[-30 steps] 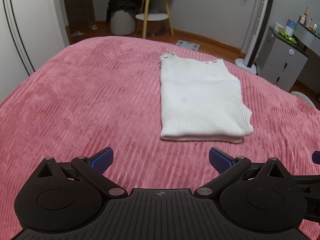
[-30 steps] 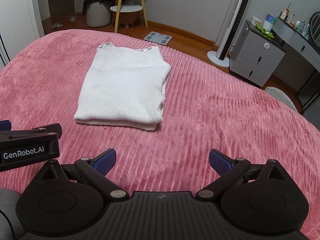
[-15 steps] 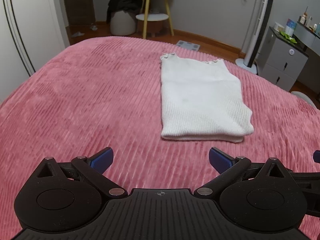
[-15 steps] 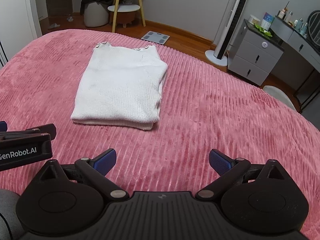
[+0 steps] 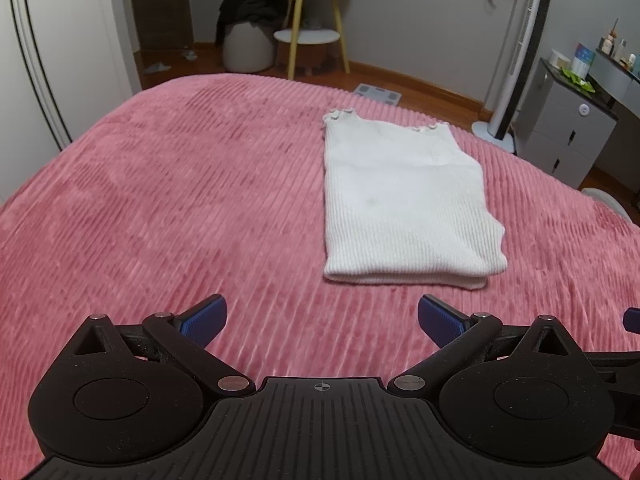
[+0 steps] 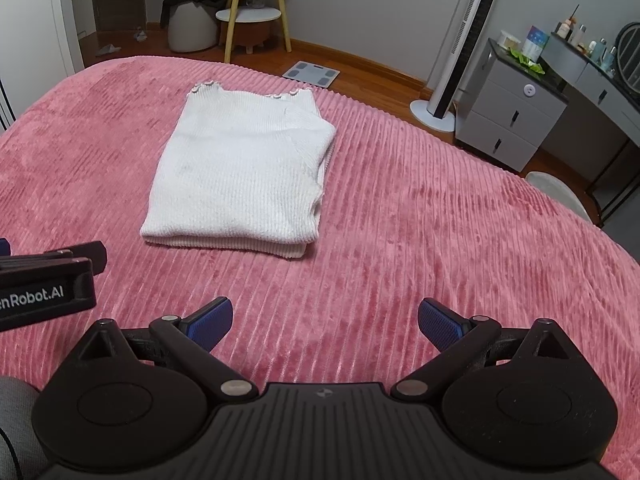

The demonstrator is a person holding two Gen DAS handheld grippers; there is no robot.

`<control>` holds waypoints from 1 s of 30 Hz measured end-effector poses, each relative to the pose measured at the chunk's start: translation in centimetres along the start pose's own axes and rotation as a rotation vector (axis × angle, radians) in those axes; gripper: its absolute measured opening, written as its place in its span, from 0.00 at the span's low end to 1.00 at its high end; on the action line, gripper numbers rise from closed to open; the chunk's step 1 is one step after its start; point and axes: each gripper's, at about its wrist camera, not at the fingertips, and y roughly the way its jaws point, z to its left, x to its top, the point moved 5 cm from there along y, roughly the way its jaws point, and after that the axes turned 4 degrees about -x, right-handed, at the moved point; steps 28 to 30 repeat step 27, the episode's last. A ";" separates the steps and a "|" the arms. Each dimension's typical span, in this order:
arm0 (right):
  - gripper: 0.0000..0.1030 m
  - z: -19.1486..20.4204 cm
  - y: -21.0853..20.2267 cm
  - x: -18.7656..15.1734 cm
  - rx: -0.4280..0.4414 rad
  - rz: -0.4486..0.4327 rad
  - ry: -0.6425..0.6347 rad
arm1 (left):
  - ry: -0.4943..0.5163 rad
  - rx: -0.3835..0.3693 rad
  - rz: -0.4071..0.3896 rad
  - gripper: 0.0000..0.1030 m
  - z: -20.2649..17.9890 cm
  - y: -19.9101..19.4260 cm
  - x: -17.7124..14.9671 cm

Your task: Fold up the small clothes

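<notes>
Looking at a white knit top already folded lengthwise on the pink ribbed bedspread, just beyond left gripper and right gripper, both spread wide and empty, so probably best pinching both near-hem corners evenly, then carrying them far toward the ruffled neckline.
</notes>
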 end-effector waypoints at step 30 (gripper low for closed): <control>0.96 0.3 -0.2 -0.2 -0.006 -0.012 -0.008 | 0.007 -0.001 0.003 1.00 0.0 0.3 -0.4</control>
